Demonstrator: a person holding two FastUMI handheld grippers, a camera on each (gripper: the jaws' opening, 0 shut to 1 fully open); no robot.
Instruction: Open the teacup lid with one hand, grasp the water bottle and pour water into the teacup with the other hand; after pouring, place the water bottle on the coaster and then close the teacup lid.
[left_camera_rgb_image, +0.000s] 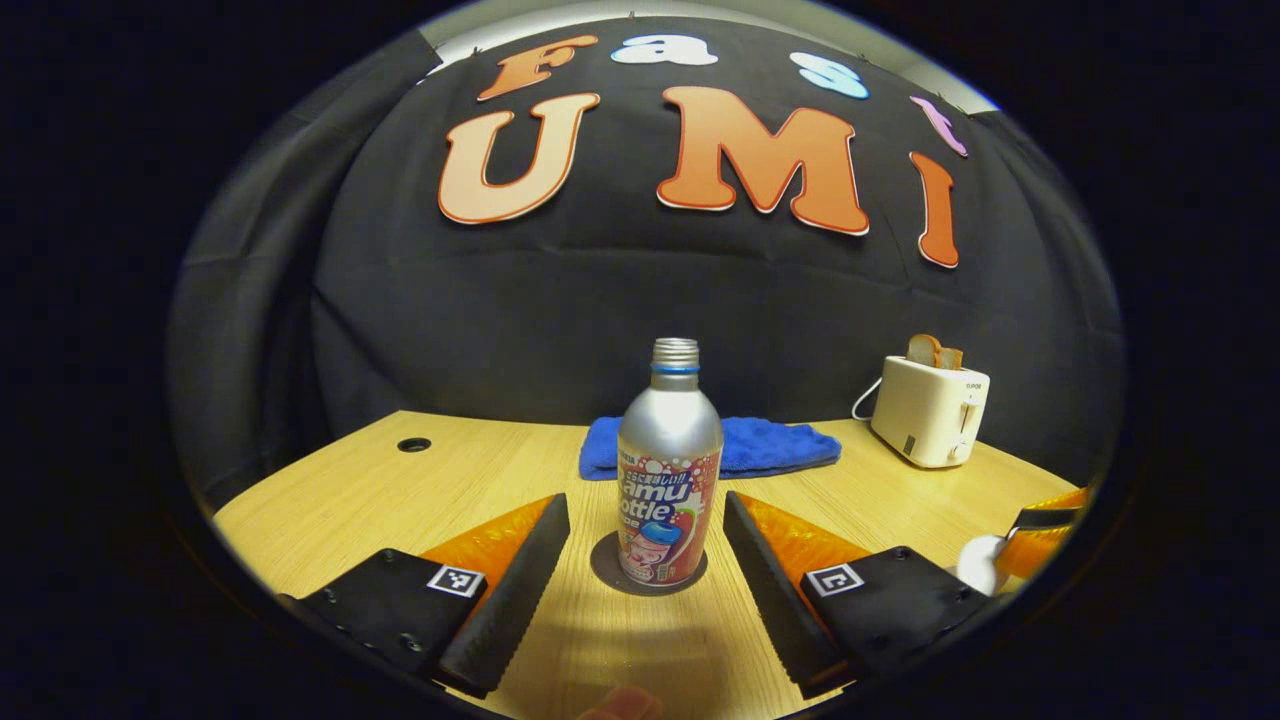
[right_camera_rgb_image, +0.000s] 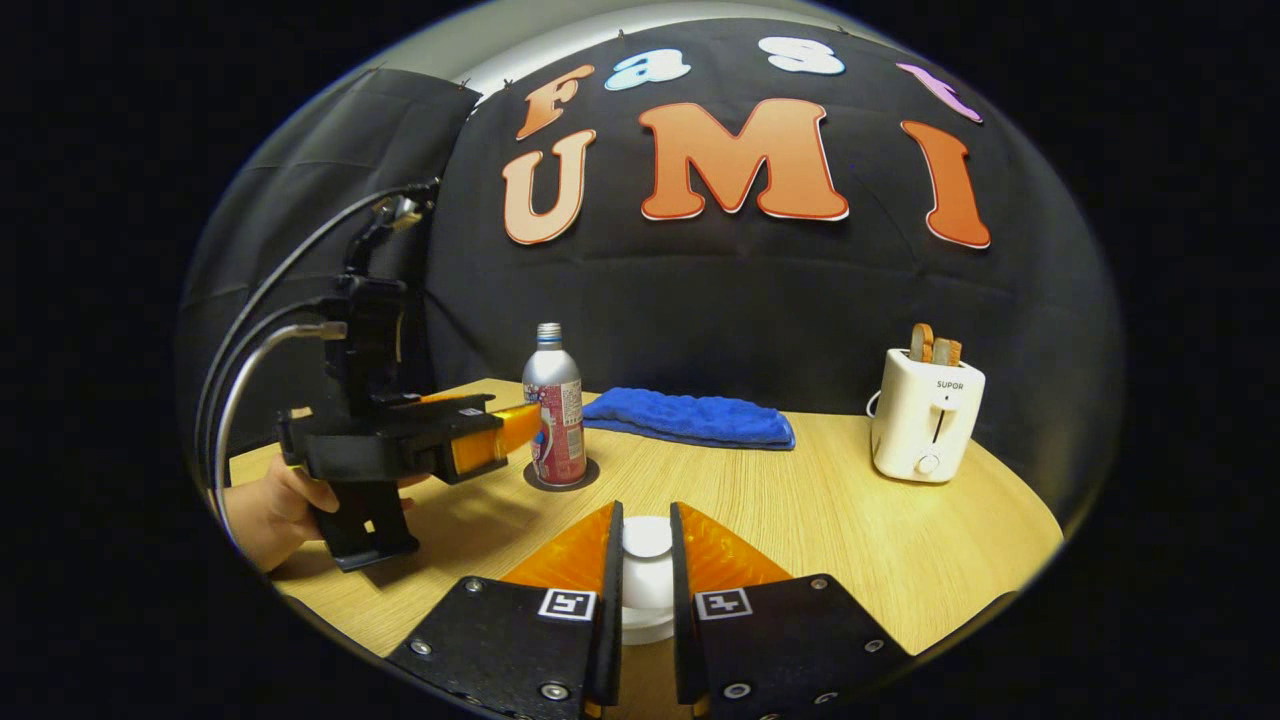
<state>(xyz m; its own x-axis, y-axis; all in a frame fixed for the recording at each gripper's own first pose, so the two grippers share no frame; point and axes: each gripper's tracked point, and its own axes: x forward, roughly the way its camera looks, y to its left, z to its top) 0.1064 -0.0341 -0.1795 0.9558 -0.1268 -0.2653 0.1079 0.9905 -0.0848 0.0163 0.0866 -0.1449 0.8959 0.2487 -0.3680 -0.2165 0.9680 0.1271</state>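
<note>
water bottle (left_camera_rgb_image: 668, 470) stands between open left gripper (left_camera_rgb_image: 645, 560).

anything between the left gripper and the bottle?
Nothing visible. In the left gripper view the silver metal water bottle with the red label stands upright on the dark round coaster, straight ahead of the open left gripper, with bare wooden table between. The blue towel lies behind the bottle.

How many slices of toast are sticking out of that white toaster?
2. Both brown toast slices stand side by side in the top slots of the white toaster at the table's far right, near the black cloth wall. Nothing seems hidden behind them.
</note>
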